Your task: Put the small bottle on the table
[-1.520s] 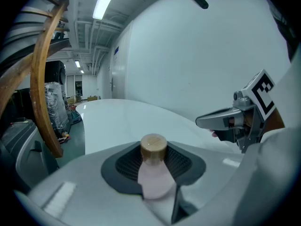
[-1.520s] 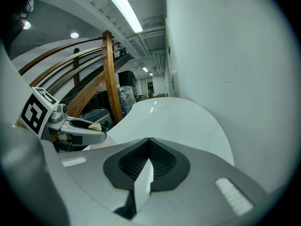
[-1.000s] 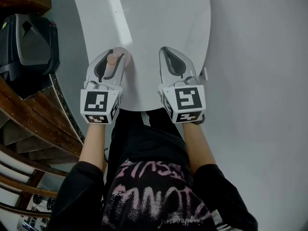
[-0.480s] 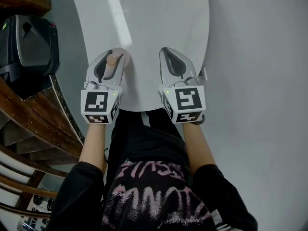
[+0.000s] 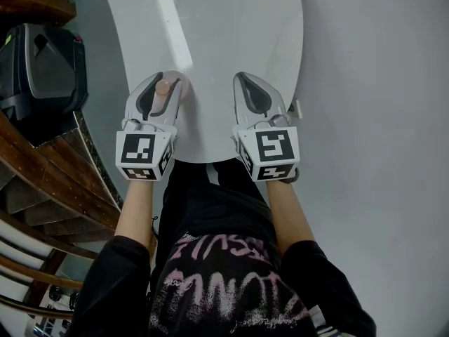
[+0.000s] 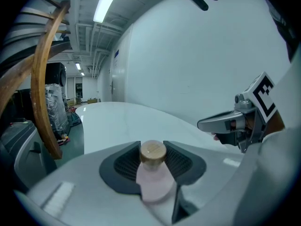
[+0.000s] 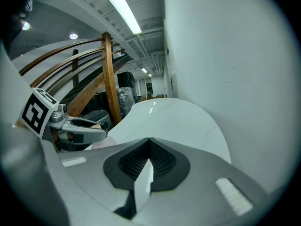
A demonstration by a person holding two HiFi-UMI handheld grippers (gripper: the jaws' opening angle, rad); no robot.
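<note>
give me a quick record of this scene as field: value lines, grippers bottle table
left gripper: shut on the bottle, above the table's near edge
right gripper: jaws together, nothing between them, beside the left gripper
bottle: small, pink, upright between the left jaws
cork: tan, closing the bottle's top
table: white, rounded, glossy
bottle base on table: cannot tell
task state: bottle not yet released
</note>
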